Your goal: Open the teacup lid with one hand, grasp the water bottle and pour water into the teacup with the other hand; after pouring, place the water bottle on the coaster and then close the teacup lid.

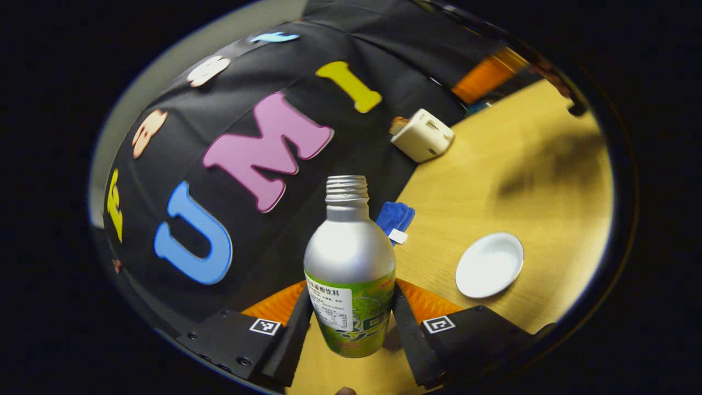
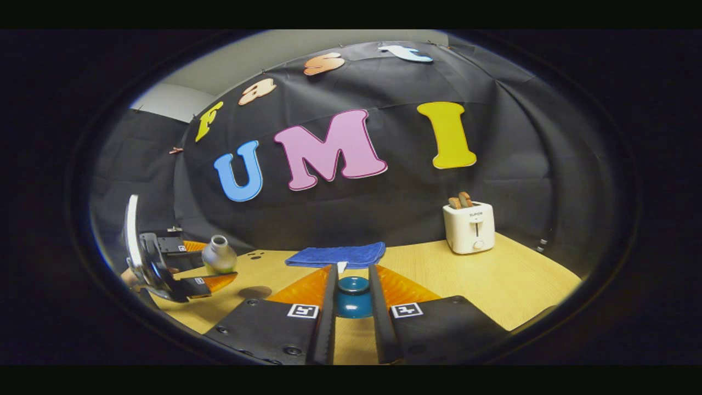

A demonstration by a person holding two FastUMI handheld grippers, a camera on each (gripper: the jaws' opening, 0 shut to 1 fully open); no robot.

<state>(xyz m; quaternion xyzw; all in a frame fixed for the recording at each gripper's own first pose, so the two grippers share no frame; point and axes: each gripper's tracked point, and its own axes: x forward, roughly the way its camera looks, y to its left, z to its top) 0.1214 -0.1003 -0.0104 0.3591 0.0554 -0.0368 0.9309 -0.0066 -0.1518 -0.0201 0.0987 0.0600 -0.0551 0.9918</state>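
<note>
Left gripper (image 1: 351, 323) — fingers closed against both sides of the water bottle (image 1: 350, 263), which is held clear of the wooden table (image 1: 471, 181); silver body, green label on the lower part, threaded neck uncapped, contents not visible. Seen again at the far left of the right gripper view, this gripper (image 2: 205, 266) carries the bottle (image 2: 218, 255) tilted, with part of a hand behind it and a round shadow on the table below. Right gripper (image 2: 352, 299) — fingers drawn close on either side of a teal rounded piece (image 2: 353, 296), the teacup lid by its look; whether both fingers press on it, and whether a cup sits beneath, cannot be told. White round coaster (image 1: 489, 264) — lies flat on the table to the right of the held bottle, apart from it, with nothing on it. Blue folded cloth (image 2: 335, 255) — at the far edge of the table against the booth wall, just beyond the right gripper's fingers; also seen behind the bottle (image 1: 395, 216), with a small white tag. White toaster (image 2: 469, 226) — far right on the table, two slices of toast (image 2: 459, 201) standing in its slots; well apart from the other items.
</note>
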